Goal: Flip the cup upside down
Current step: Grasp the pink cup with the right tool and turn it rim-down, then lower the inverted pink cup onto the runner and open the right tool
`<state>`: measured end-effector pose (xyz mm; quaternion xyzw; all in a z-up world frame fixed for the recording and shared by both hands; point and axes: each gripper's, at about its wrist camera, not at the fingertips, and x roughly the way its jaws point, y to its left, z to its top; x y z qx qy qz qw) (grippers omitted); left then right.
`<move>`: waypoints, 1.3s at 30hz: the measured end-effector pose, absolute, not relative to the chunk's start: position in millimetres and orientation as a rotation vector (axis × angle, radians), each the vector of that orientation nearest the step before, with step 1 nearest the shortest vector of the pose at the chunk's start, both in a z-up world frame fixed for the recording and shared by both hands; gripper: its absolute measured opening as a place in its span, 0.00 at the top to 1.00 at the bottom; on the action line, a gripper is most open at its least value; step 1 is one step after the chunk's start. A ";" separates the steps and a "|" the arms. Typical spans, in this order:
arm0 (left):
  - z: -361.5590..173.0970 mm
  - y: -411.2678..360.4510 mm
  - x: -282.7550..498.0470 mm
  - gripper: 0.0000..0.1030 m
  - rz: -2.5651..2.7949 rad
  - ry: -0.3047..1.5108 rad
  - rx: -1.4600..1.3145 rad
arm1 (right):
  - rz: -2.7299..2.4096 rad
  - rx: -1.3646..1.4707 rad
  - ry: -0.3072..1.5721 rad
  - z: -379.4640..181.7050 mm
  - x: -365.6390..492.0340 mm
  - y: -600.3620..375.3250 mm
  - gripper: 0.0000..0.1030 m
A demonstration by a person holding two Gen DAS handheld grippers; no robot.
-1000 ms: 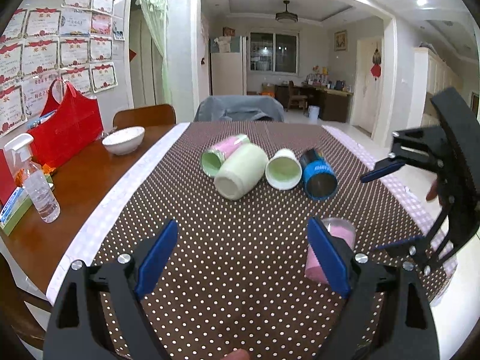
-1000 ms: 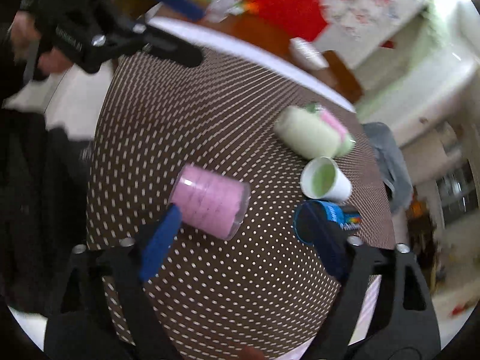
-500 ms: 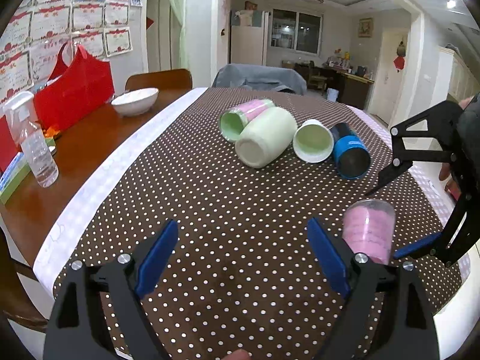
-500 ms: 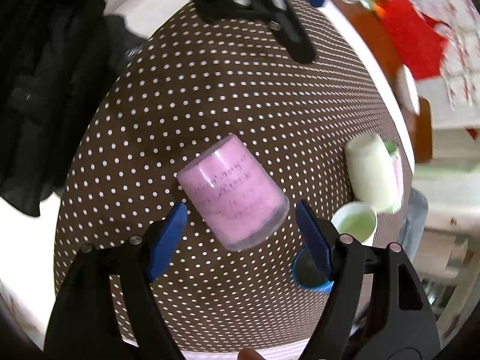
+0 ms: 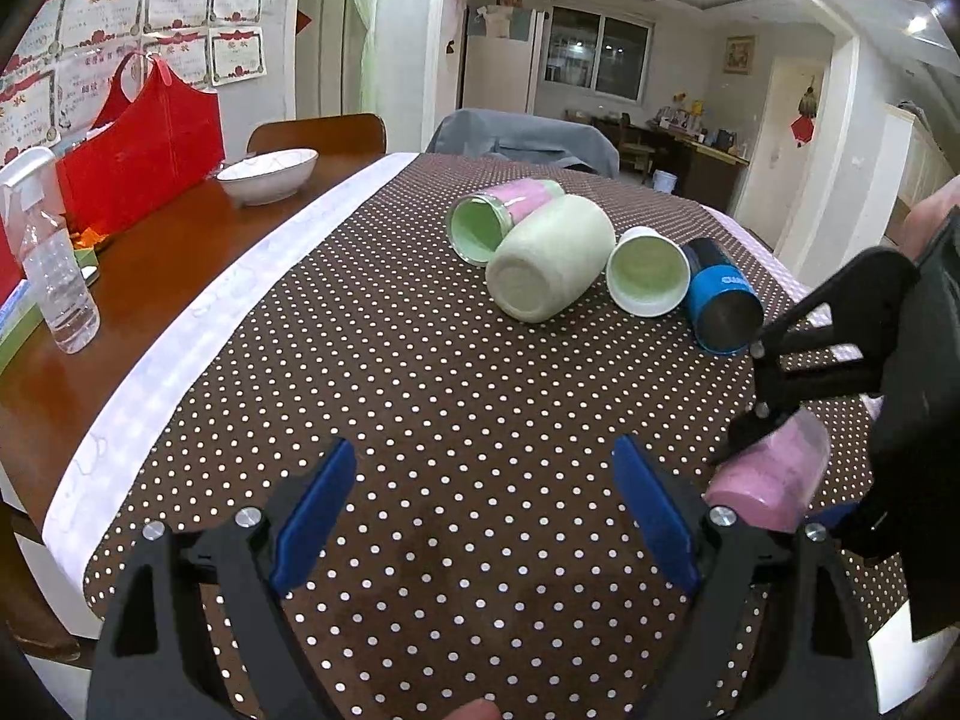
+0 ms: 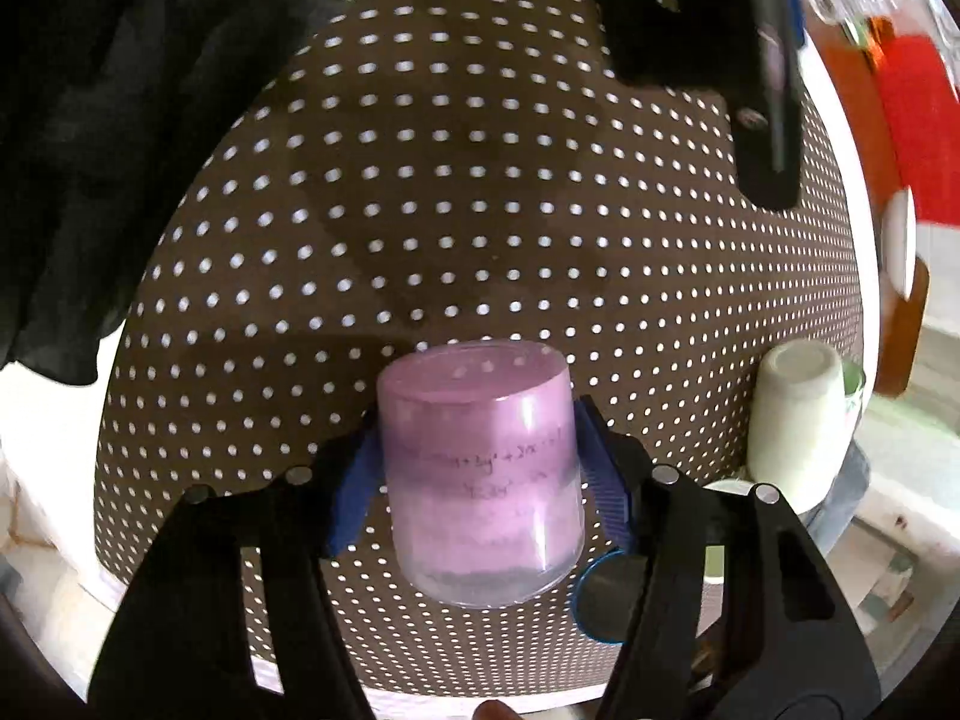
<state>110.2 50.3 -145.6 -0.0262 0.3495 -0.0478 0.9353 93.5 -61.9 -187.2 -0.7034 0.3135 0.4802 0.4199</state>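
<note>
A translucent pink cup point(image 6: 483, 474) sits between the blue pads of my right gripper point(image 6: 480, 474), which is shut on it just above the brown dotted tablecloth point(image 6: 480, 210). In the left wrist view the same pink cup point(image 5: 771, 480) shows tilted at the right, held by the right gripper point(image 5: 774, 468). My left gripper point(image 5: 480, 516) is open and empty over the near part of the cloth. Further back lie a pale green cup point(image 5: 549, 273), a pink-and-green cup point(image 5: 498, 216), a white cup point(image 5: 648, 279) and a blue cup point(image 5: 720, 303), all on their sides.
A white bowl point(image 5: 267, 174), a red bag point(image 5: 141, 138) and a spray bottle point(image 5: 51, 252) stand on the bare wooden table point(image 5: 120, 300) at the left. A chair point(image 5: 318, 132) stands behind the table. The table edge is close on the right.
My right gripper has closed on the pink cup and turned it with the wrist. The left gripper has stayed open and shifted slightly forward.
</note>
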 end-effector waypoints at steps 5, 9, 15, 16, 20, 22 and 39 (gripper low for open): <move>-149.6 49.4 107.1 0.16 -0.126 0.710 -0.063 | 1.116 -1.495 0.880 -167.4 118.1 -68.9 0.42; -148.1 43.7 100.8 0.16 -0.156 0.693 -0.054 | 1.050 -1.247 0.910 -148.0 131.7 -84.2 0.42; -139.2 32.4 90.8 0.16 -0.192 0.663 -0.023 | 0.962 -0.979 0.936 -131.5 132.3 -96.6 0.42; -137.6 30.6 89.9 0.16 -0.196 0.661 -0.019 | 0.942 -0.925 0.942 -128.6 134.8 -99.5 0.42; -131.5 26.5 83.5 0.16 -0.208 0.652 -0.011 | 0.856 -0.692 0.954 -118.3 149.8 -113.1 0.42; -129.2 24.9 78.1 0.16 -0.225 0.648 -0.007 | 0.809 -0.525 0.959 -112.7 159.8 -124.7 0.42; -107.7 23.1 56.6 0.16 -0.241 0.592 -0.003 | 0.514 0.266 0.689 -118.1 129.5 -164.0 0.41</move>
